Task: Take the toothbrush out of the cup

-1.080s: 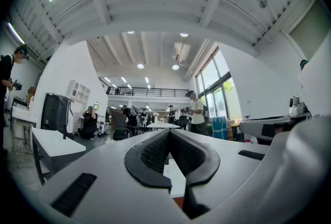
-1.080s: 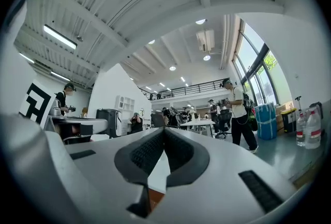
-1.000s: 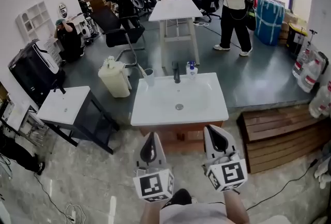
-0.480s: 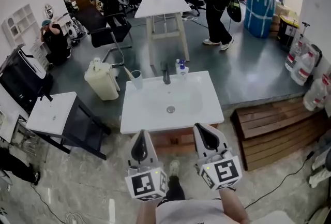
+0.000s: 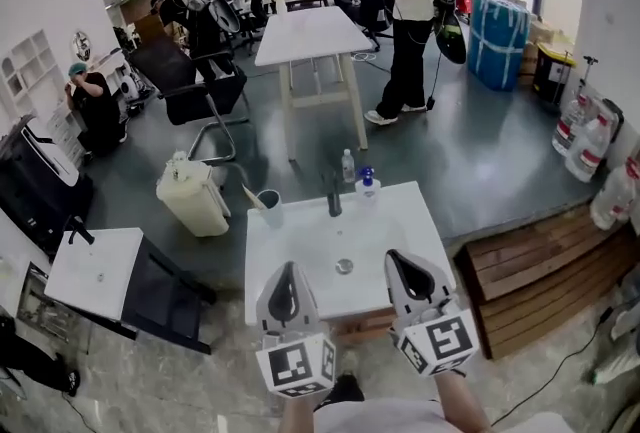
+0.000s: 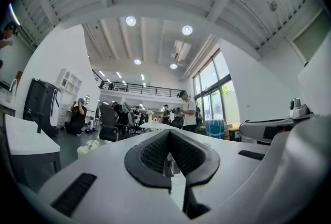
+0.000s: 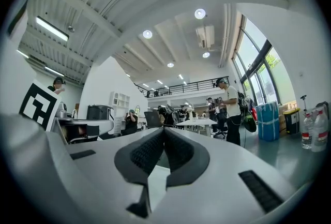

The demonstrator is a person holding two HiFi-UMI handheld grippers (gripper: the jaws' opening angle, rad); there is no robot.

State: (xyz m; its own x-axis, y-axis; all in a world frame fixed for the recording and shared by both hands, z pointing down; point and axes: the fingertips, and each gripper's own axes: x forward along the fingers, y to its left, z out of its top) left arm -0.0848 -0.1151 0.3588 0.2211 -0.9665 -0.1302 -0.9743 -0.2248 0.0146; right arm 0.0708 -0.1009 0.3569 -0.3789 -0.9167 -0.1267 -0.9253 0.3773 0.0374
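On the left of the head view, a small white side table (image 5: 95, 266) stands well apart from the washbasin (image 5: 405, 226). A cream jerrycan (image 5: 190, 196) sits on the floor between them, nearer the basin's far left corner. Only this view shows the task's things. The cup (image 5: 269, 207) stands on that far left corner, close to the counter's back edge. The toothbrush (image 5: 252, 194) is in it, leaning out over the rim to the left. Whether the cup holds anything else cannot be told.

The left gripper (image 5: 288, 271) hangs over the basin's near edge, well apart from the cup. The bare counter and the bowl with its drain (image 5: 344, 266) lie open between them. In the left gripper view its ribbed pads (image 6: 155, 153) meet at the tip with nothing between them. That view looks level across the hall at ceiling lights and a balcony rail.

At the middle of the back edge rises the dark faucet (image 5: 334, 200). Just to its right stand a blue-capped bottle (image 5: 366, 181) and a clear bottle (image 5: 348, 164).

The right gripper (image 5: 400, 261) hangs beside the left one over the near edge, also pressed together and empty. Its own view shows the standing person (image 7: 231, 109) and the blue bin (image 7: 268, 120).

A wooden platform (image 5: 530, 271) borders the basin's right side.
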